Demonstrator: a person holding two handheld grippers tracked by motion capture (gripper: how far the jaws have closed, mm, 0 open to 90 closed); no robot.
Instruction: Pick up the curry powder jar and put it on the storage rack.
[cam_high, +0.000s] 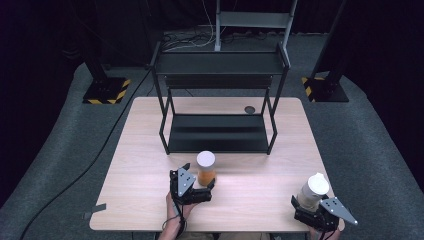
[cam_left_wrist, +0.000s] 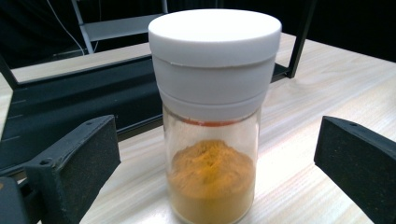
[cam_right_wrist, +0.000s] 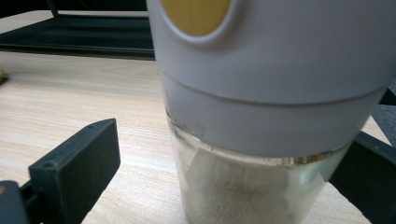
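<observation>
Jaws wide around white-capped orange-powder jar (cam_left_wrist: 212, 121)

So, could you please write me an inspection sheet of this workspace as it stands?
Surface: light wooden table, bare around the jars.
Job's things: jar of orange powder upright, white lid on; jar of white powder near the table's right front corner.
Clutter: small dark round thing beside the rack's leg.
Grippers: left gripper open, jaws either side of the orange jar, gaps showing; right gripper open around the white jar, contact on one side hidden.
Cables: black cable across the floor at left.
Surroundings: black two-tier rack, grey carpet, striped stand bases.
</observation>
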